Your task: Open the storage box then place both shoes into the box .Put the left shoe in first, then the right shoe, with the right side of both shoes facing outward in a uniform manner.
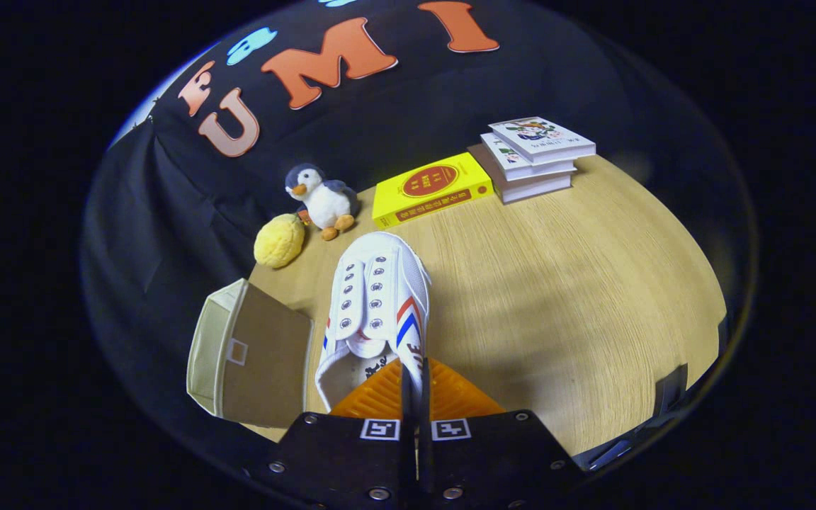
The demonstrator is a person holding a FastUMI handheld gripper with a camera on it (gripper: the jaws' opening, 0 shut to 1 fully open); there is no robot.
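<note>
Fingers pressed nearly together, pinching the heel-side collar of the white canvas shoe with red and blue stripes; its long axis runs straight ahead, toe away, over the wooden tabletop. Beige fabric storage box sits just left, lid apparently open

White canvas shoe with metal eyelets and a smooth striped side, clamped by the gripper on ribbed pads; matt fabric storage box; pale matt wood-grain table; fluffy plush penguin; glossy yellow book; paper-covered stacked books
</note>
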